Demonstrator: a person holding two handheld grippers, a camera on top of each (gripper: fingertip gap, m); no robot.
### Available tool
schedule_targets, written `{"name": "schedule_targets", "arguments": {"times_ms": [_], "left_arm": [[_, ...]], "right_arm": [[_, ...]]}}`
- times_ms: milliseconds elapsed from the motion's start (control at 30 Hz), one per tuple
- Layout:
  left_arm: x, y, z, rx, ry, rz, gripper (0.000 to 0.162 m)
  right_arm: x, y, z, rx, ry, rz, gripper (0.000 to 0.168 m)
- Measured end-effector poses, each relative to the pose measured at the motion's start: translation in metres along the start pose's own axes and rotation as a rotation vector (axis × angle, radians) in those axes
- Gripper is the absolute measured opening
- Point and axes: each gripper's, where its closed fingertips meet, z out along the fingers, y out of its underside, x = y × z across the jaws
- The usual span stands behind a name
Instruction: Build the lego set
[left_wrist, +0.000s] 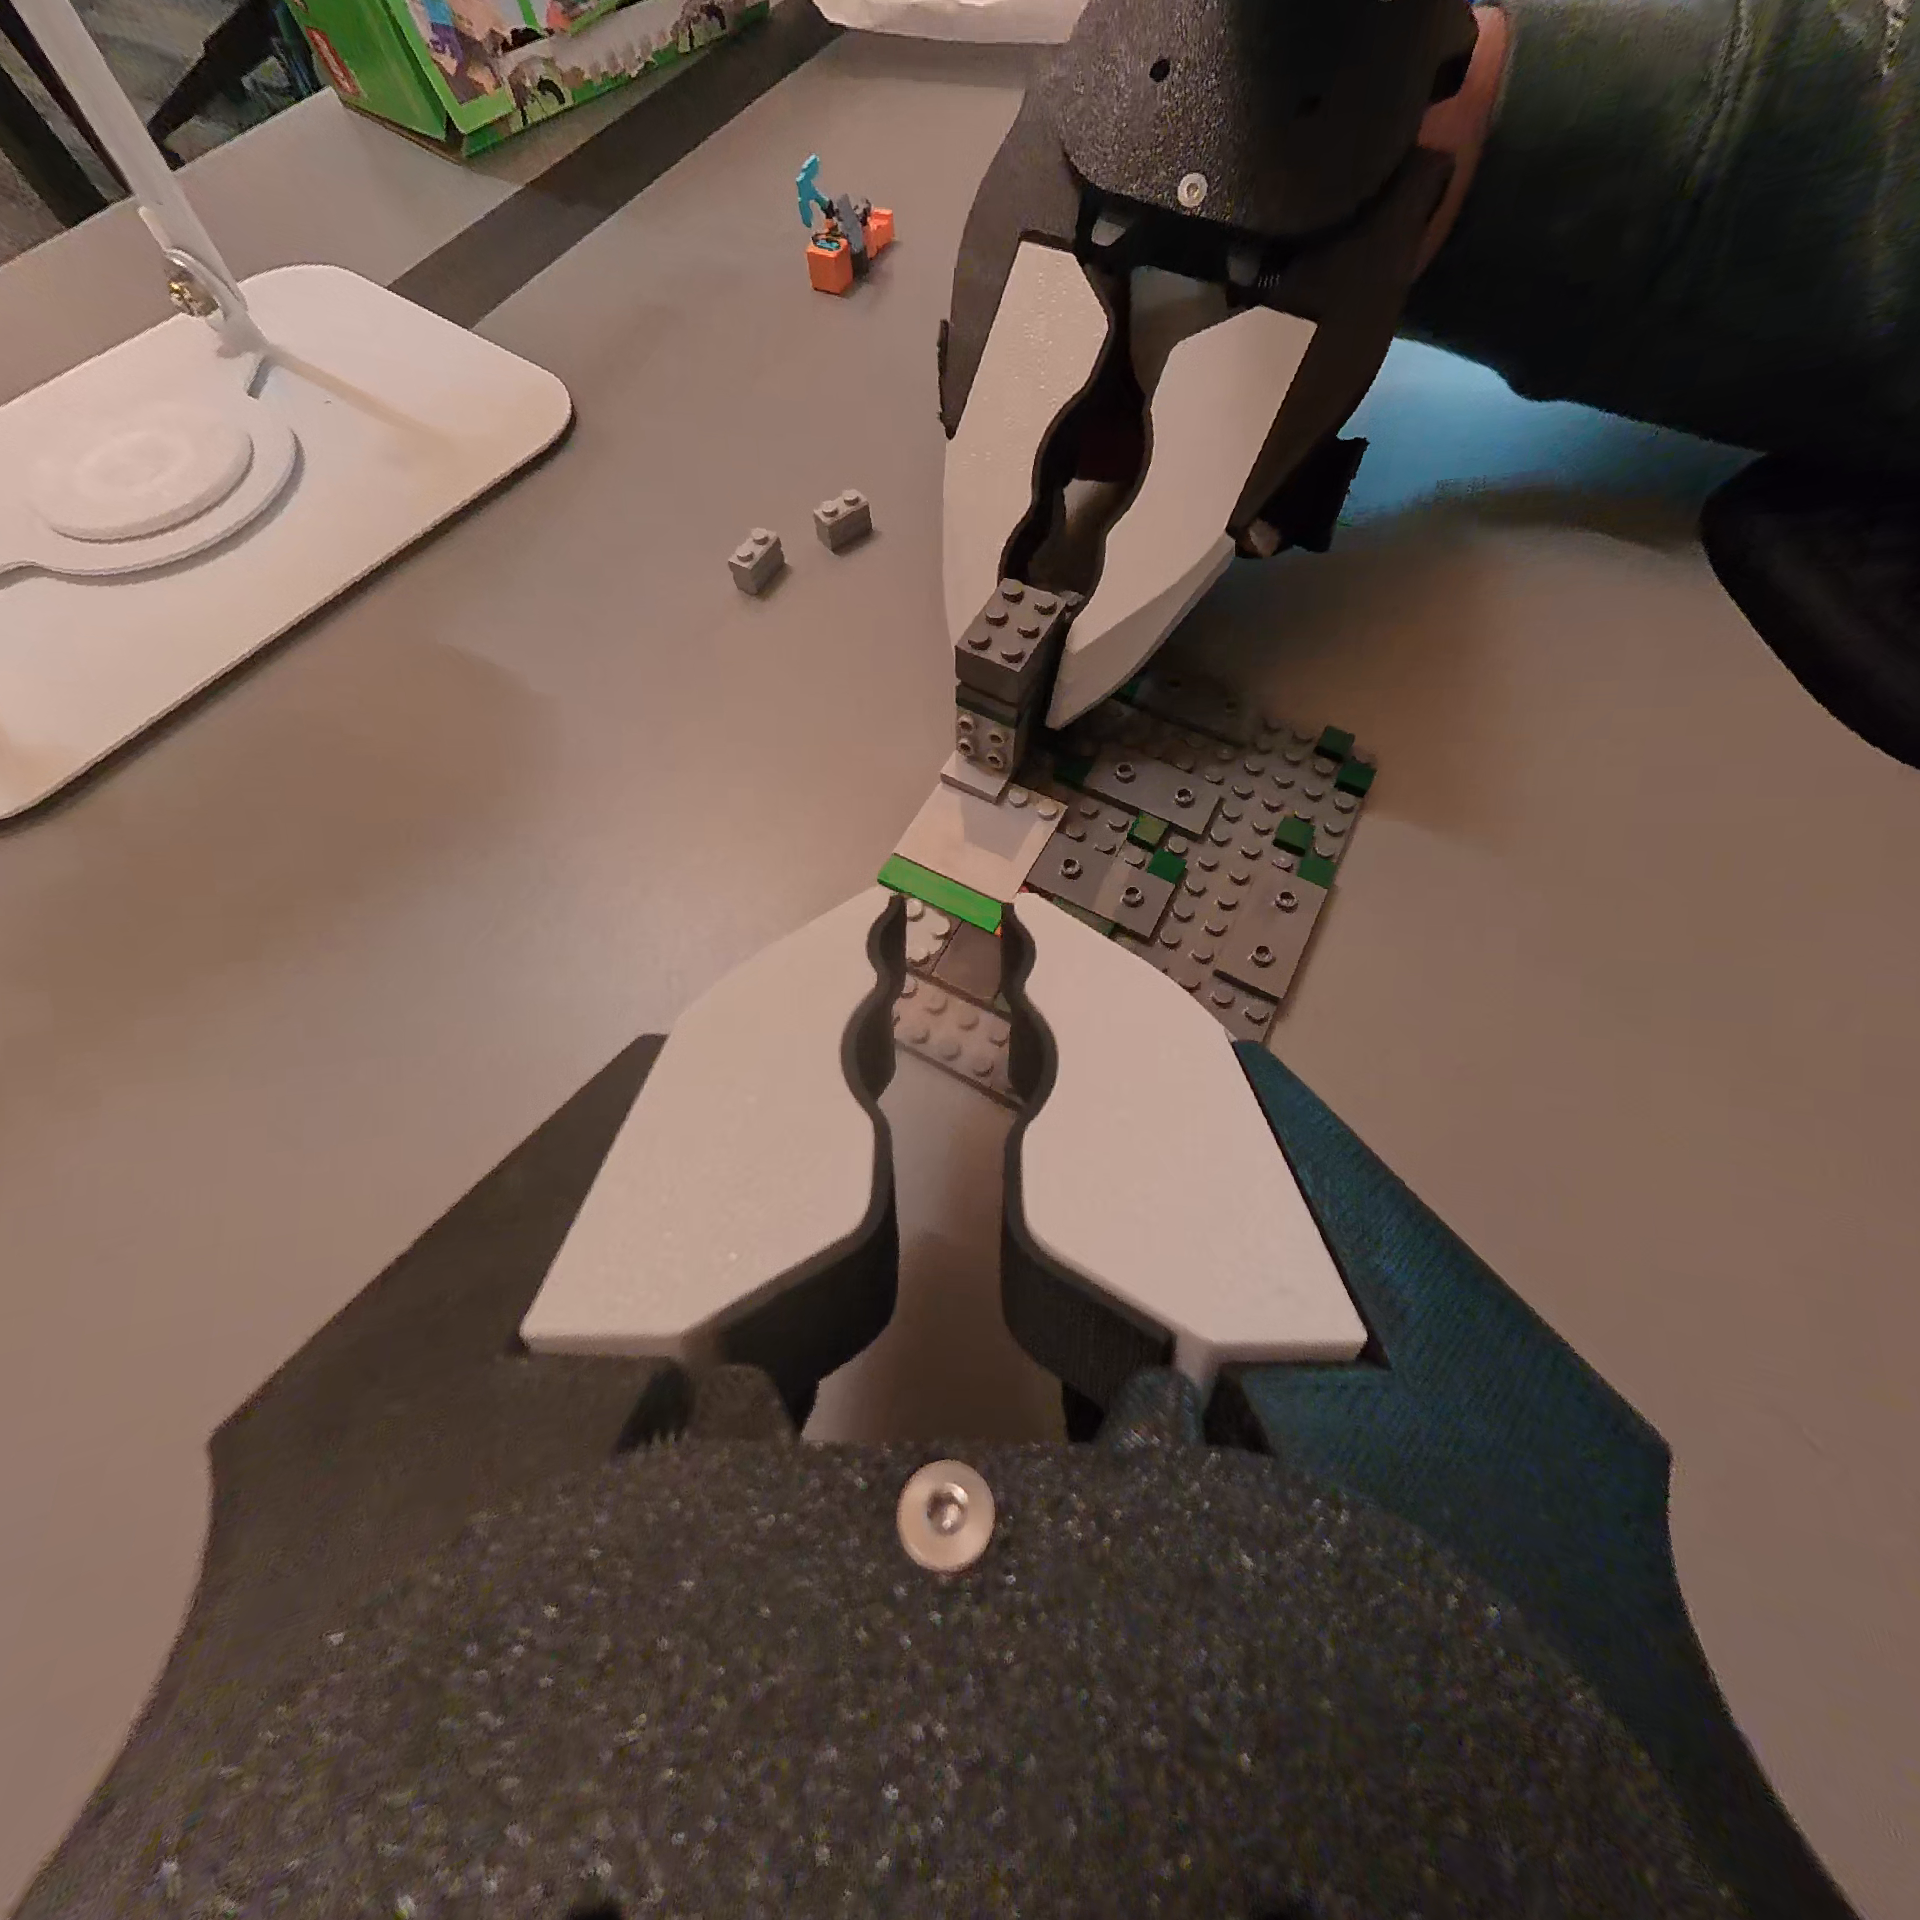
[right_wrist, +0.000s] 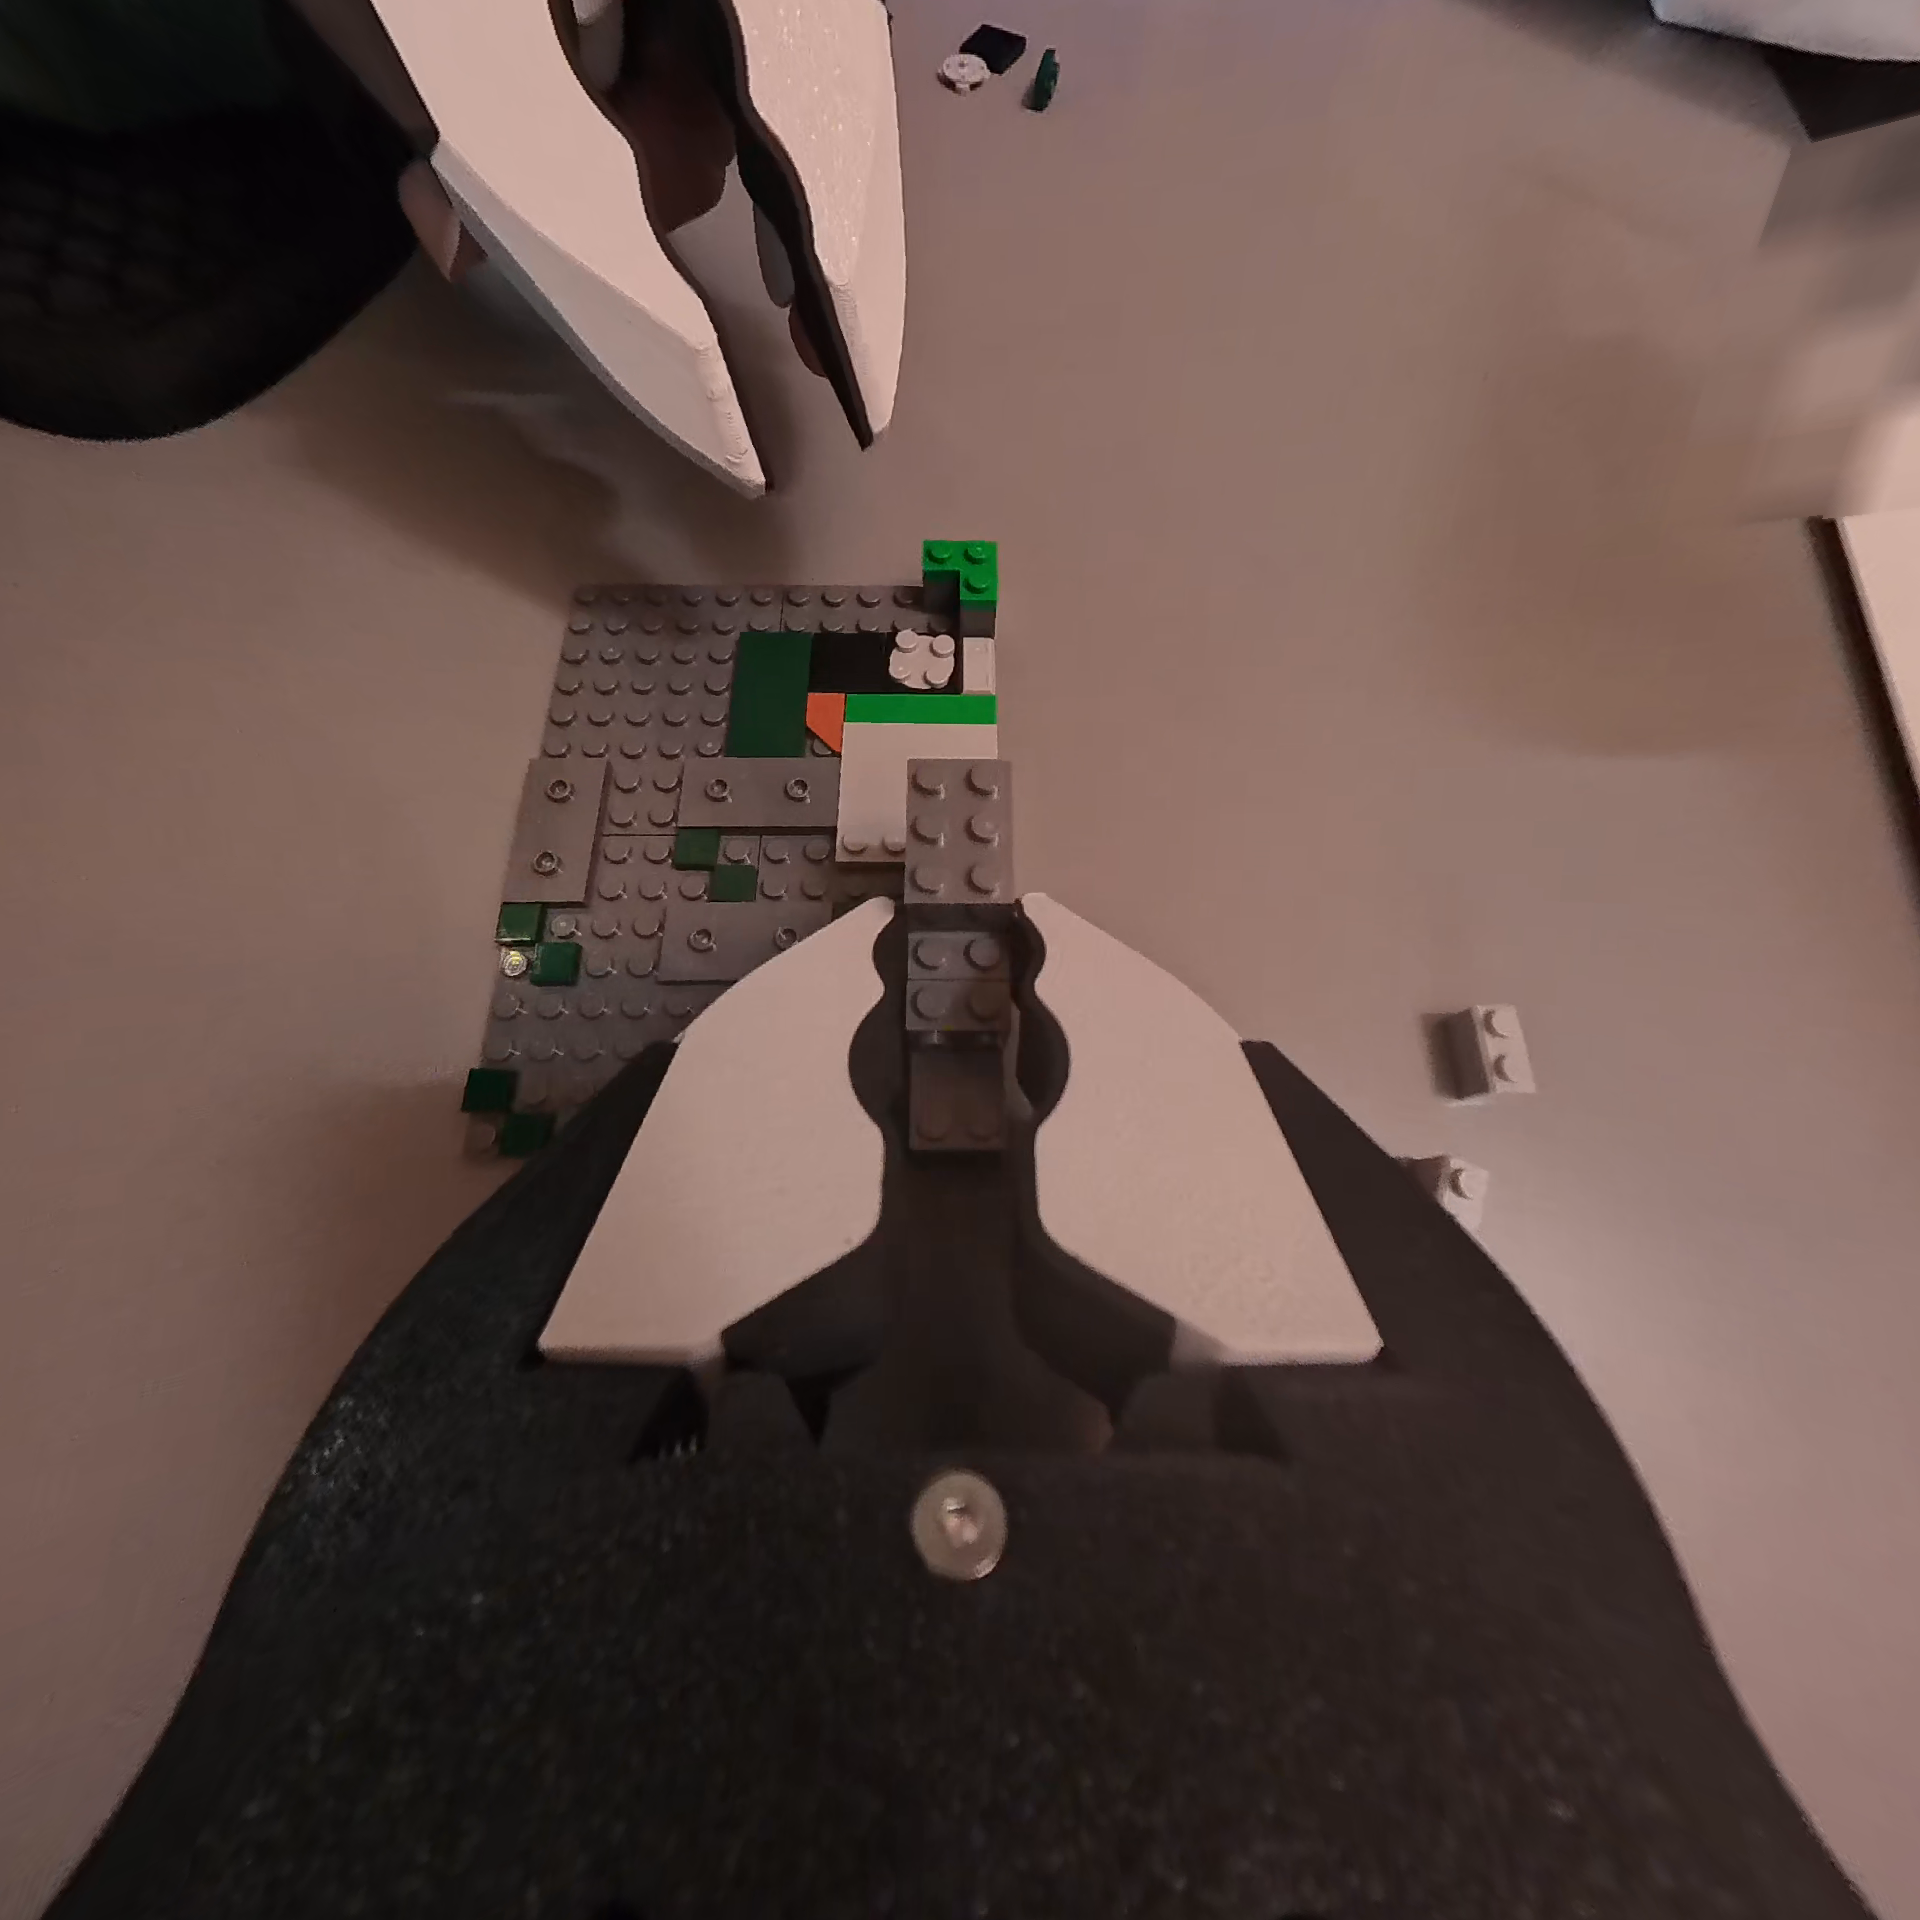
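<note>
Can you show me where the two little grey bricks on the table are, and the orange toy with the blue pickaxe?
two little grey bricks (left_wrist: 757, 562), left wrist view, on the nearer brick's side.
orange toy (left_wrist: 831, 268), left wrist view, on its orange block.

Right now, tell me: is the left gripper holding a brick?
No. In the right wrist view the left gripper hangs over the table past the baseplate, with nothing between its fingertips.

A white lamp base (left_wrist: 197, 499) sits flat on the grey table (left_wrist: 364, 935) at its far left, its slim white arm (left_wrist: 114, 135) rising from it; a dark strip (left_wrist: 582, 156) crosses the tabletop behind.
</note>
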Motion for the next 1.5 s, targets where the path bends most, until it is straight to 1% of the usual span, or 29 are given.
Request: {"name": "schedule_targets", "arguments": {"times_ms": [333, 467, 567, 667, 767, 900, 1000, 1067, 1200, 1400, 1500], "left_arm": [[-0.015, -0.004, -0.013, 0.027, -0.041, -0.078, 0.019], [-0.017, -0.001, -0.018, 0.04, -0.034, -0.158, 0.021], [-0.012, -0.005, -0.024, 0.085, 0.011, -0.266, 0.023], [-0.006, -0.007, -0.026, 0.113, 0.078, -0.412, 0.029], [0.005, -0.01, -0.023, 0.147, 0.158, -0.546, 0.035], [0.023, -0.023, -0.02, 0.233, 0.304, -0.759, 0.036], [0.034, -0.026, -0.018, 0.272, 0.41, -0.923, 0.034], [0.044, -0.027, -0.016, 0.278, 0.466, -0.994, 0.031], [0.062, -0.028, -0.015, 0.274, 0.52, -1.043, 0.024], [0.073, -0.028, -0.016, 0.288, 0.559, -1.13, 0.012], [0.075, -0.027, -0.018, 0.301, 0.572, -1.162, 0.01]], "right_arm": [[0.001, -0.007, -0.01, 0.049, -0.009, 0.012, 0.018], [0.001, -0.015, -0.018, 0.087, -0.007, 0.015, 0.017], [0.0, -0.019, -0.026, 0.102, -0.002, 0.011, 0.017], [-0.003, -0.025, -0.035, 0.121, 0.003, -0.003, 0.017], [-0.008, -0.036, -0.045, 0.148, 0.007, -0.027, 0.017], [-0.019, -0.046, -0.055, 0.162, 0.006, -0.064, 0.017], [-0.029, -0.05, -0.058, 0.165, -0.003, -0.081, 0.017], [-0.035, -0.052, -0.059, 0.167, -0.01, -0.087, 0.017], [-0.045, -0.053, -0.058, 0.164, -0.031, -0.09, 0.017], [-0.055, -0.055, -0.054, 0.144, -0.058, -0.103, 0.017], [-0.058, -0.055, -0.052, 0.139, -0.066, -0.107, 0.017]]}}
